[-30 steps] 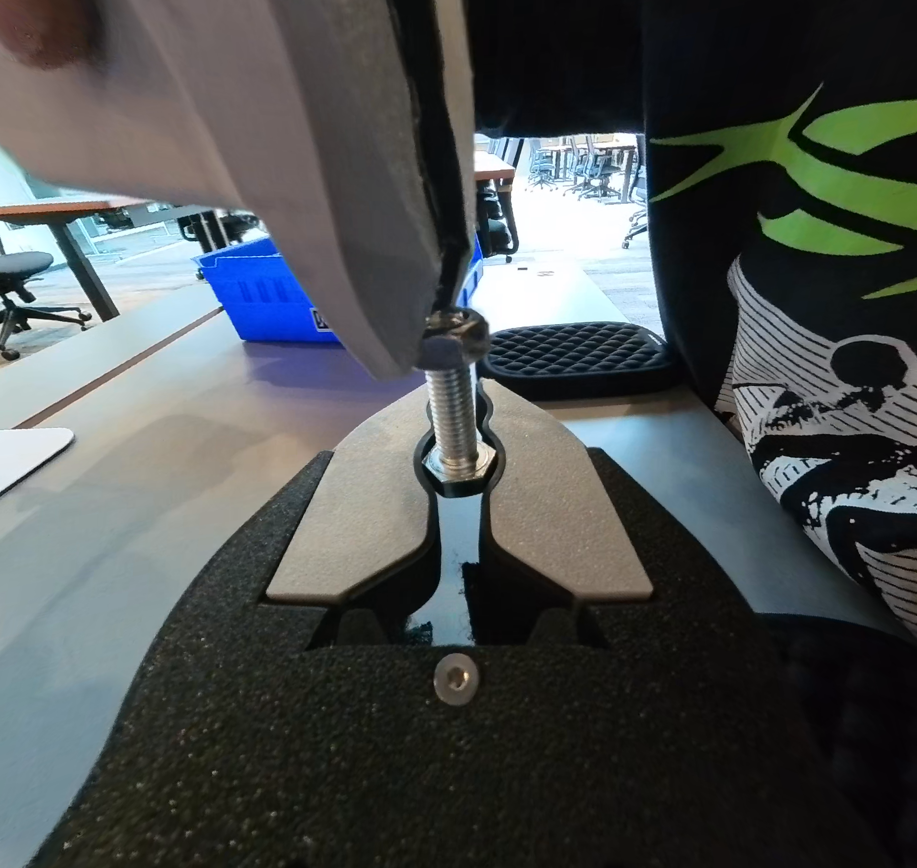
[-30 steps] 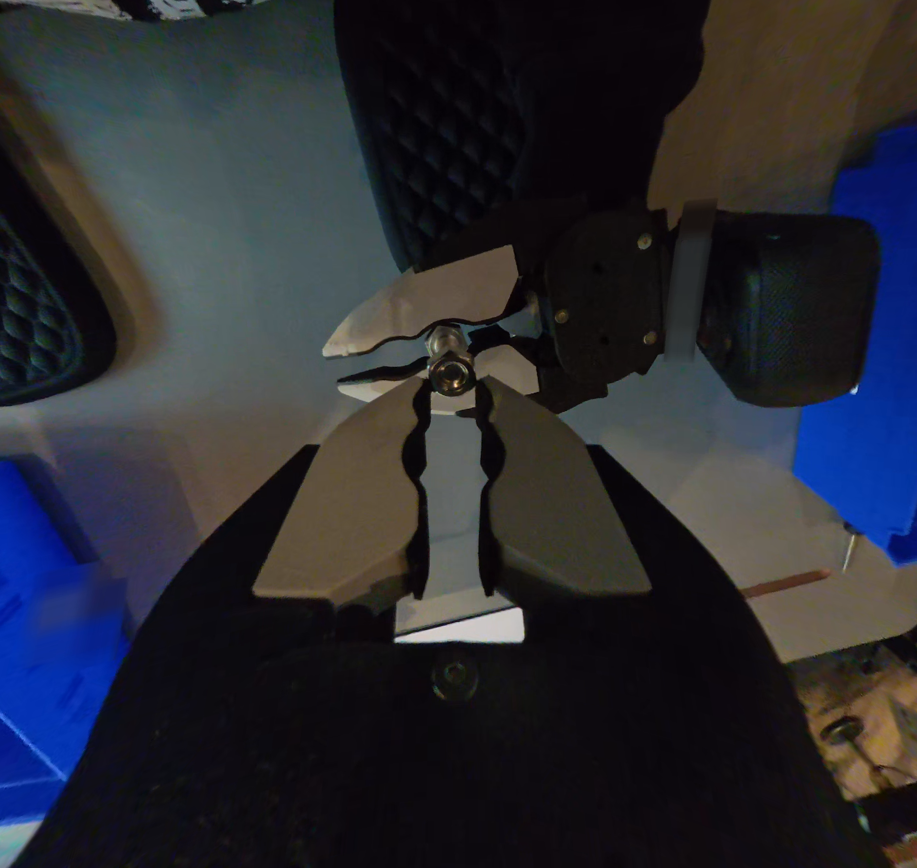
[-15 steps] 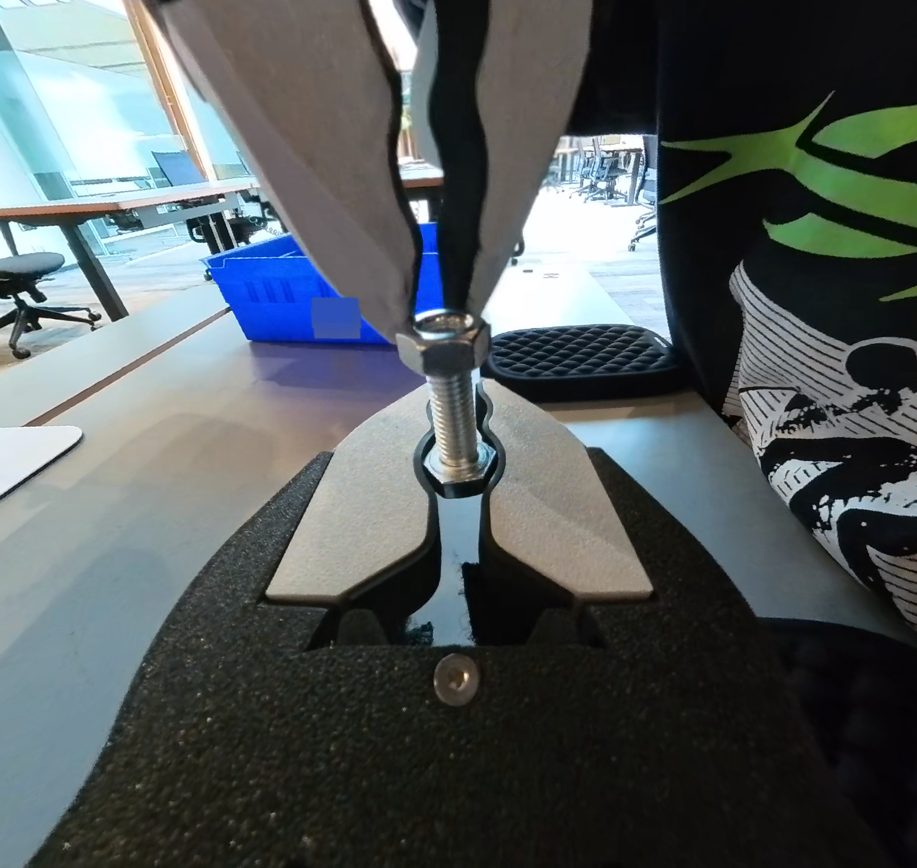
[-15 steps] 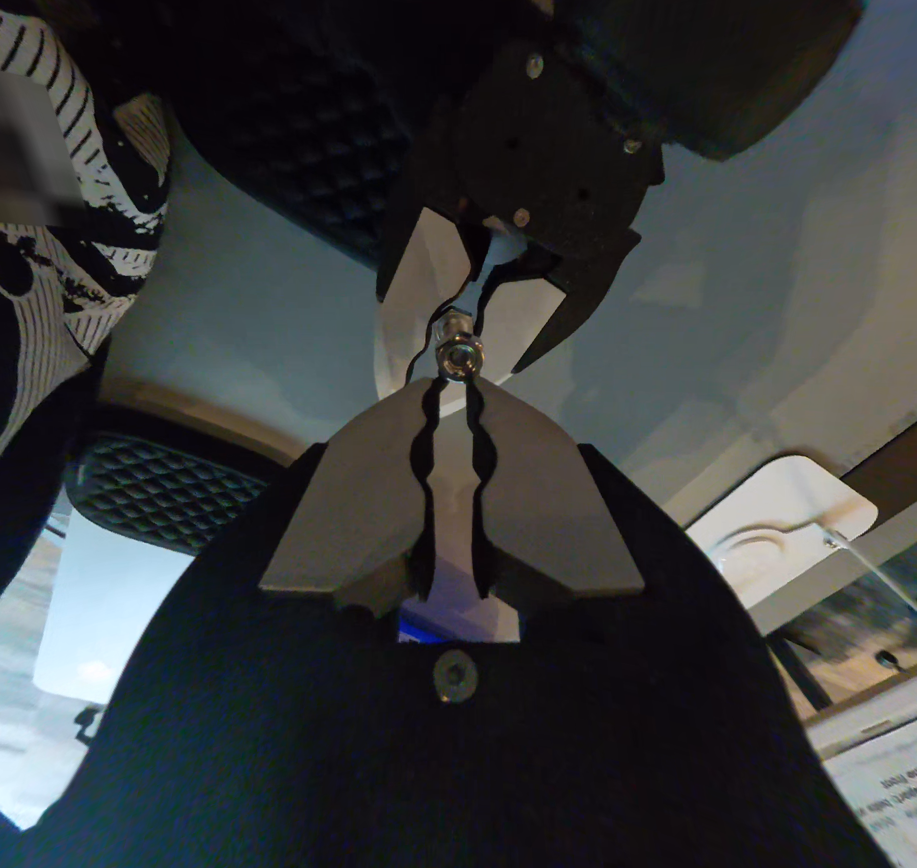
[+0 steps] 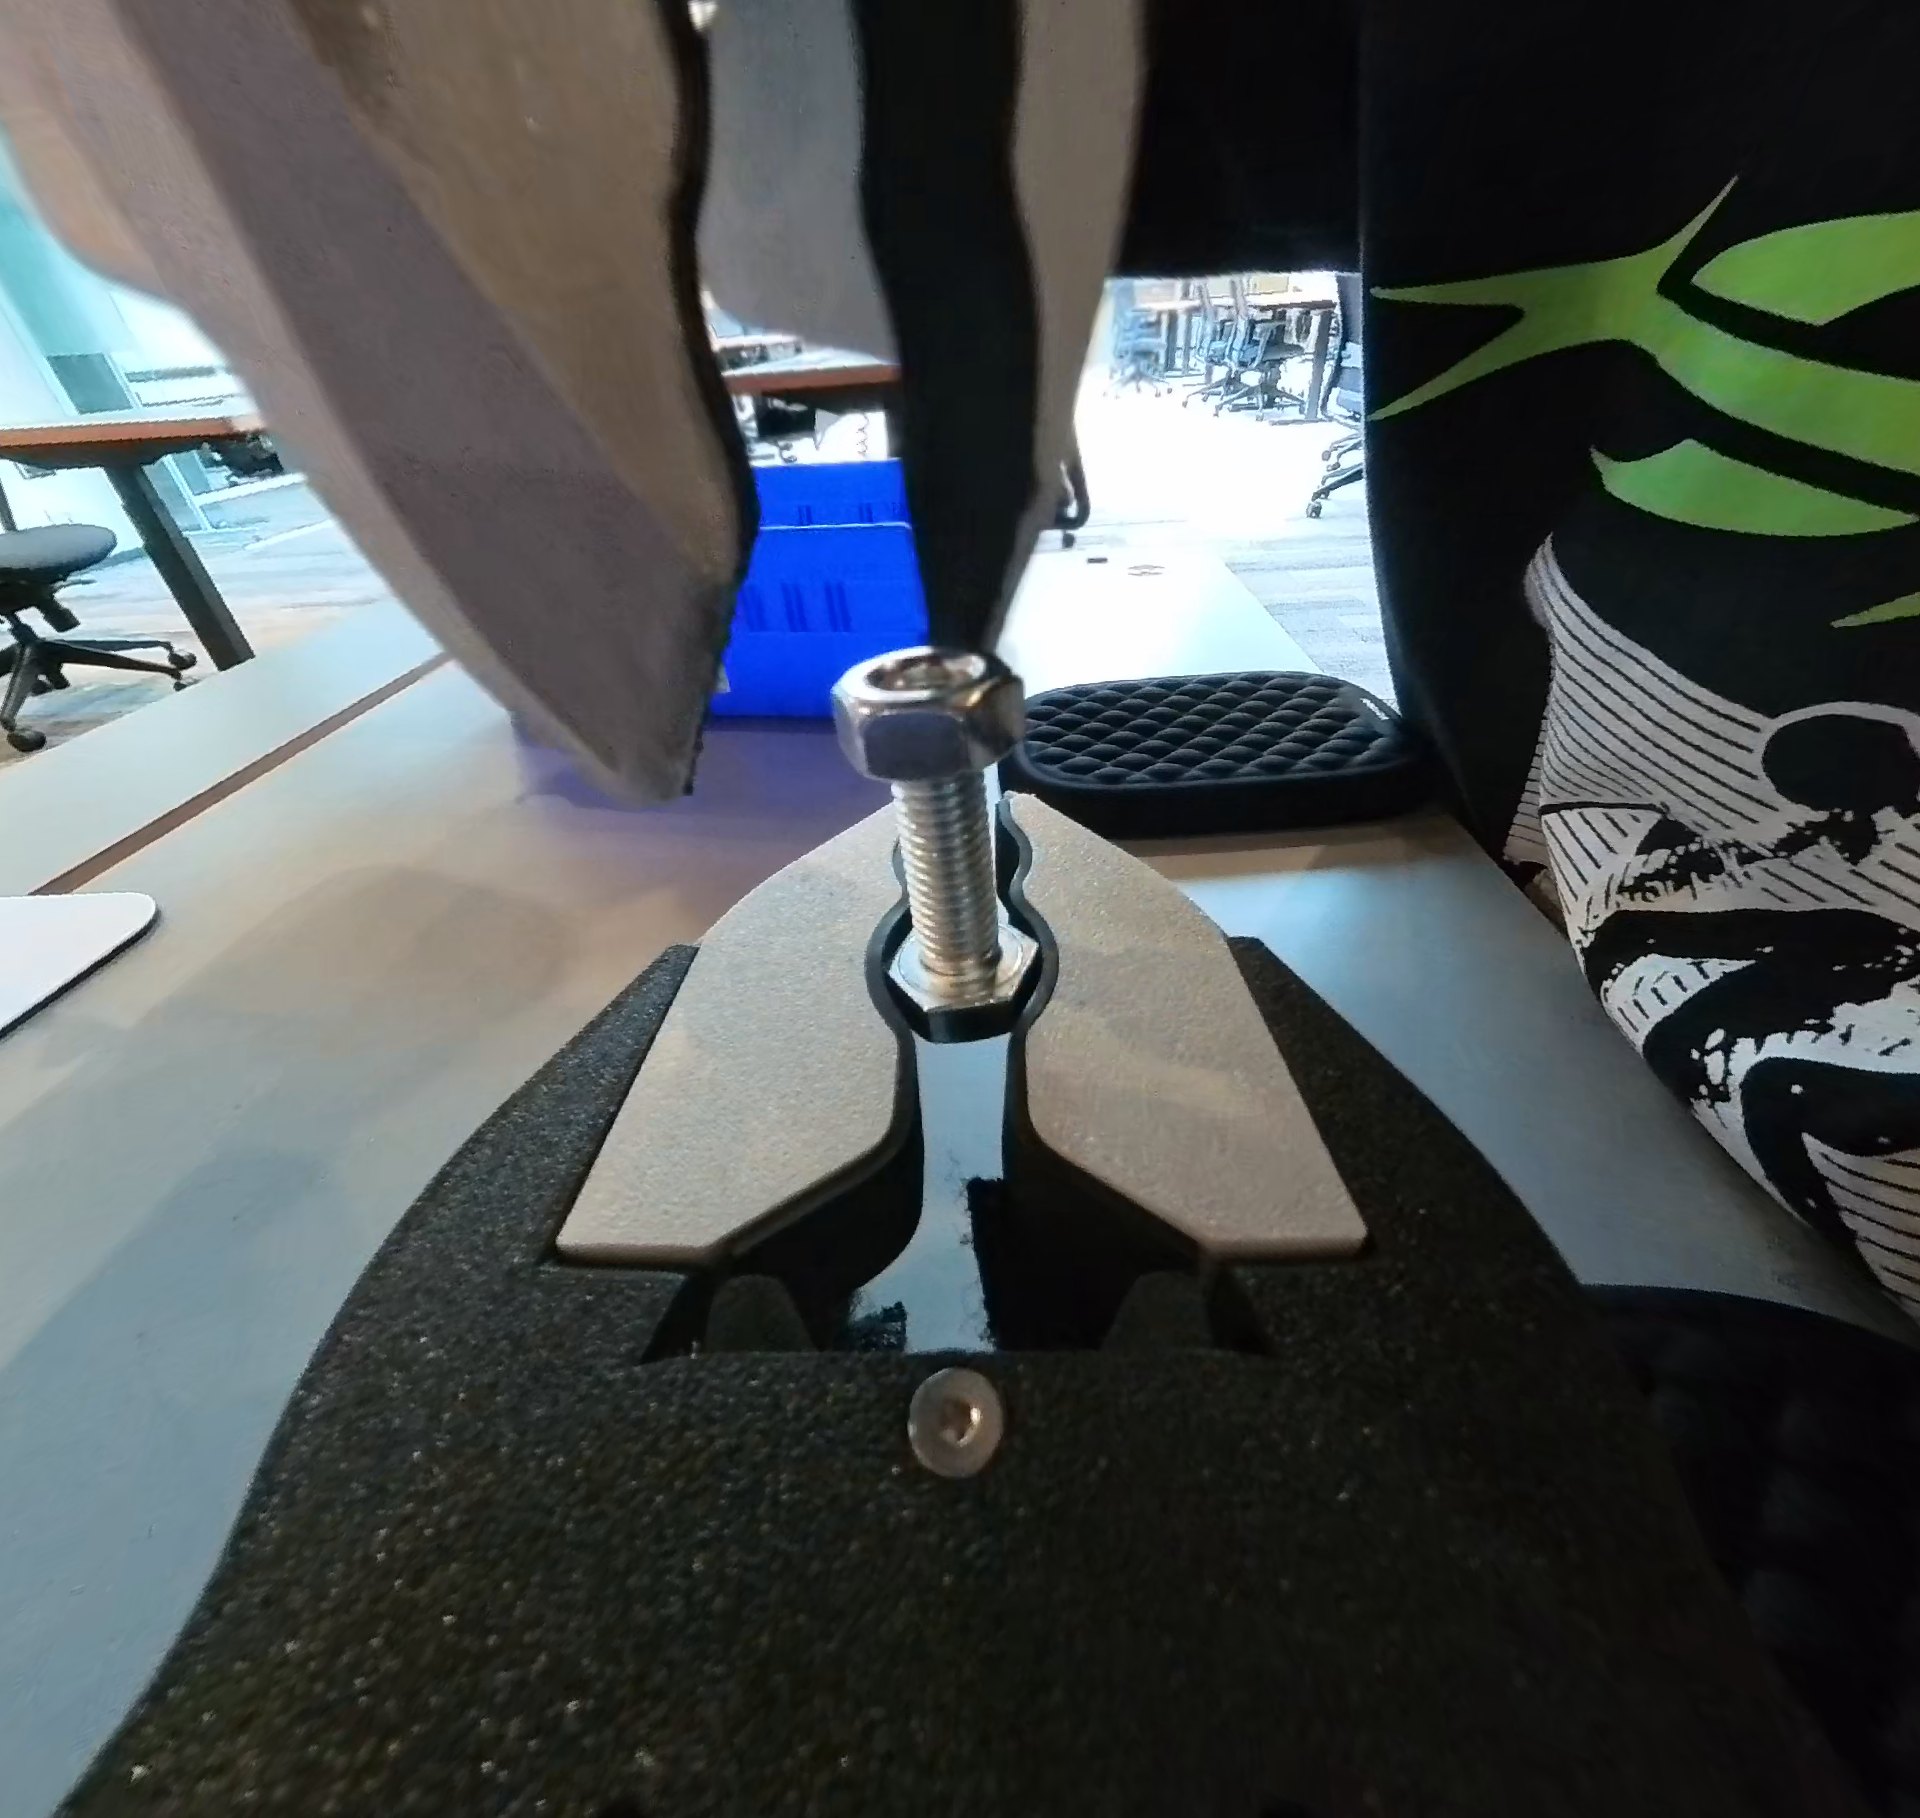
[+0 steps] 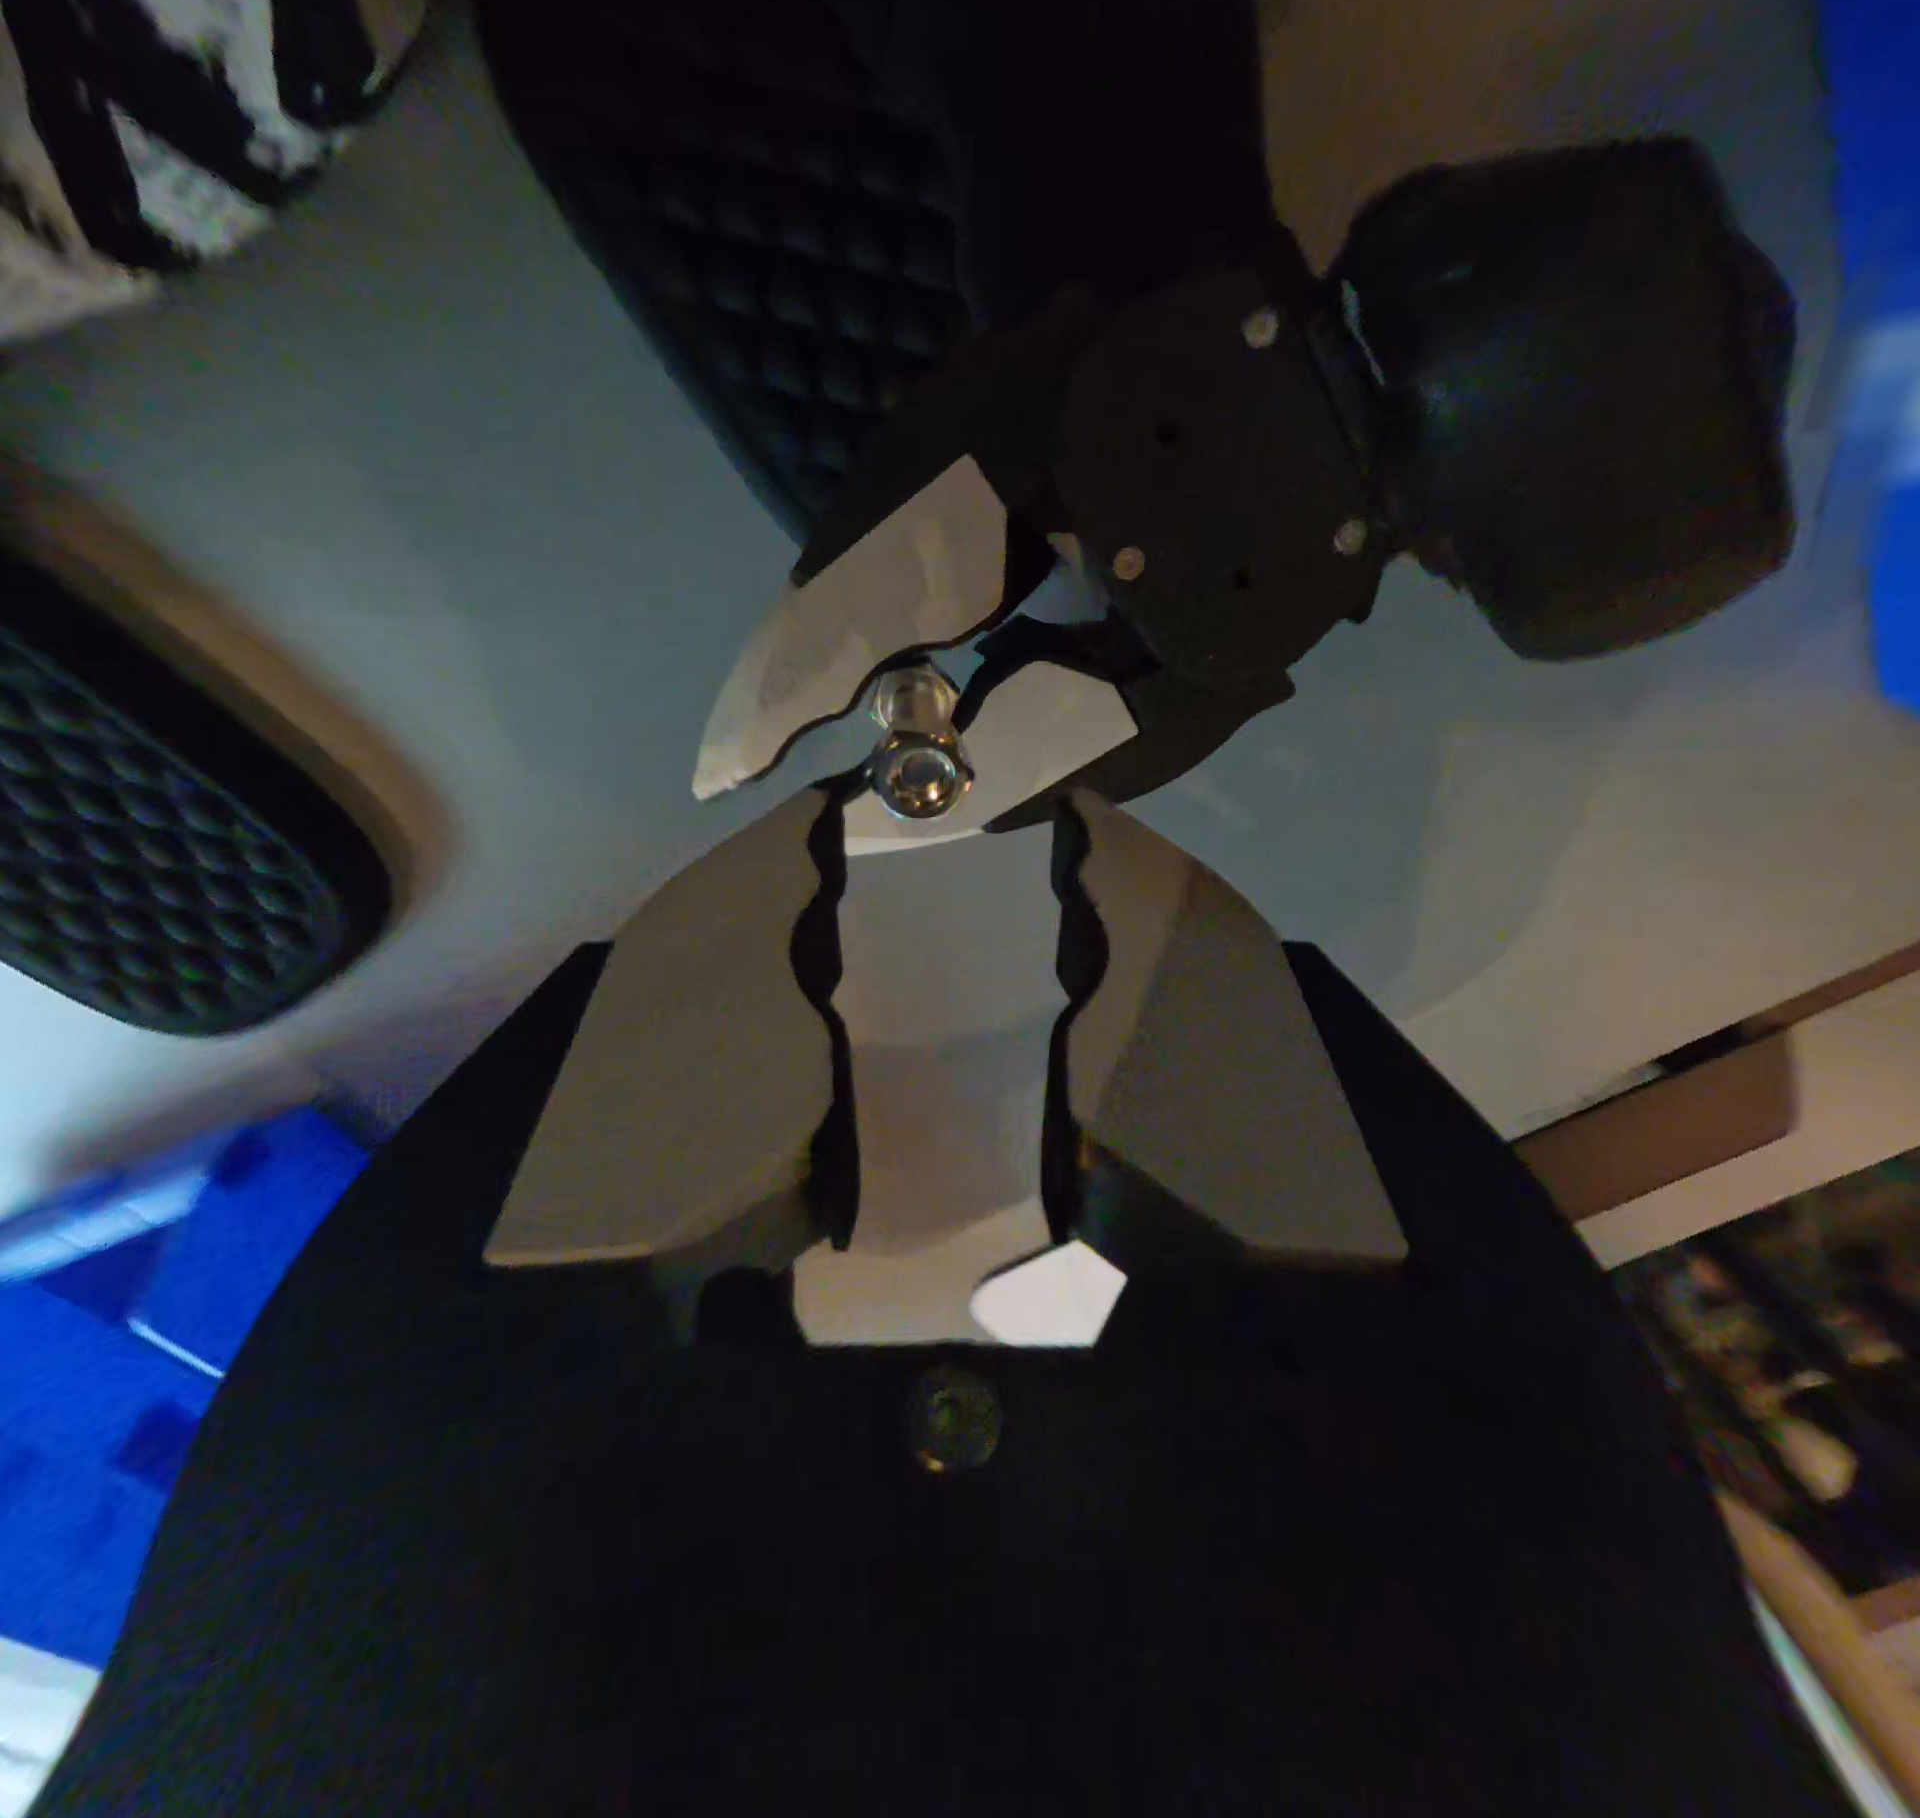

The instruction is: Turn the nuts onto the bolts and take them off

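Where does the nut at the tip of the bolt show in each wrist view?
Left wrist view: nut just above centre, topping the upright bolt.
Right wrist view: nut just above centre, seen end-on.
Shared landmark: the left gripper clamping the bolt's head.

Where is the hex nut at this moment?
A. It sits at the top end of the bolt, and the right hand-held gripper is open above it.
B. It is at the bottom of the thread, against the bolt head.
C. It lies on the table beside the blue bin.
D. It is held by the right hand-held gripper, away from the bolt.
A: the hex nut sits atop the bolt held by the left hand-held gripper; the right hand-held gripper is open.
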A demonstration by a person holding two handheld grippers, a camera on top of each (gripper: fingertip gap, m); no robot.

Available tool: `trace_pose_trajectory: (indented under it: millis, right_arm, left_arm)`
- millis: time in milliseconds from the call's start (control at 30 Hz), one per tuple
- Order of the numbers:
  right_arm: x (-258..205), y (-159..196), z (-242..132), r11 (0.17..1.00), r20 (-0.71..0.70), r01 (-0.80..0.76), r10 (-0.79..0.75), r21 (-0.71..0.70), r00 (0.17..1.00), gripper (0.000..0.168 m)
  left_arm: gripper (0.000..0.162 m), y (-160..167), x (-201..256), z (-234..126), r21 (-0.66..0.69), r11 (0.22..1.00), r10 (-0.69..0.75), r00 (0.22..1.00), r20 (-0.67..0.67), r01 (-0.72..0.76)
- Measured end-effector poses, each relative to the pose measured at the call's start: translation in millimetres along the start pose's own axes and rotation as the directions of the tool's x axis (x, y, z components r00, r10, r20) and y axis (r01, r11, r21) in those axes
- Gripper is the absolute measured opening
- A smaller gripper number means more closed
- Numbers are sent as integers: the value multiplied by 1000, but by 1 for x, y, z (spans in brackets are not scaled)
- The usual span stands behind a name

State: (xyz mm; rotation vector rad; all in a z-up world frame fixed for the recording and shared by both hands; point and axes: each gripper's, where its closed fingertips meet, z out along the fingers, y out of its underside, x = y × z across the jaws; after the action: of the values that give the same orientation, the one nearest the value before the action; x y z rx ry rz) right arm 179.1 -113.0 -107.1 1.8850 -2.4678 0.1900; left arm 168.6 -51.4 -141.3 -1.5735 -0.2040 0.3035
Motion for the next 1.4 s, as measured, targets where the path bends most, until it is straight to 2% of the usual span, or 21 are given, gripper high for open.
trace_pose_trajectory:
  millis: [33,133,200,333,433,533,633,700,767,800,900,933,967,1033,1133,1200,1267,1400]
  right_arm:
    - [-1,1,1,998,8,65,-65,5,998,37]
    - [-10,-4,2,969,44,232,-236,84,971,33]
    - [-11,-9,0,947,39,286,-294,147,955,28]
    - [-6,-11,0,922,11,344,-351,175,936,17]
    - [-4,-13,0,928,11,325,-332,181,943,17]
    - [-2,-11,0,971,22,188,-193,145,981,16]
    - [-1,-10,0,995,19,-63,62,75,998,16]
    - [-1,-10,1,953,10,-299,299,47,954,16]
    - [-2,-8,2,855,23,-517,516,38,856,17]
    - [-3,-8,2,824,27,-565,564,45,825,17]
    - [-2,-8,1,806,5,-586,588,79,809,17]
    - [-2,-9,0,816,0,-571,574,85,819,19]
    - [-1,-10,-1,835,-10,-541,545,99,839,29]
    - [1,-12,-8,904,-37,-411,417,115,908,40]
    - [-4,-15,-16,990,-61,-33,42,139,997,42]
    - [-10,-13,-15,966,-64,212,-205,147,977,42]
    - [-12,-14,-13,940,-15,286,-288,188,957,33]
    - [-5,-13,-6,927,36,313,-327,204,944,26]
  left_arm:
    - [11,0,0,0,-1,1000,0,1000,-1,0]
    - [11,0,0,0,-2,1000,-1,1000,-4,1]
    - [11,0,1,0,-2,1000,1,1000,-5,-1]
    - [11,1,1,0,-3,1000,0,1000,-6,0]
    - [11,0,1,0,2,1000,-1,1000,-4,1]
    - [11,-1,-1,-1,7,1000,-6,1000,9,5]
    - [11,-1,-2,-1,5,1000,-4,1000,21,4]
    - [11,0,-2,0,-1,1000,-1,1000,25,1]
    - [11,2,-2,1,-14,1000,3,1000,25,-2]
    - [11,2,-2,1,-18,1000,4,1000,25,-4]
    - [11,1,-2,1,-11,1000,2,1000,23,-2]
    - [11,1,-2,0,-7,1000,2,1000,23,-2]
    - [11,1,-1,0,-8,1000,3,1000,22,-3]
    - [11,1,0,1,-13,1000,7,1000,17,-7]
    - [11,1,0,1,-13,1000,7,1000,11,-7]
    - [11,2,1,1,-16,1000,10,1000,5,-10]
    - [11,2,2,1,-15,1000,10,1000,2,-10]
    - [11,1,1,0,-10,1000,7,1000,3,-7]
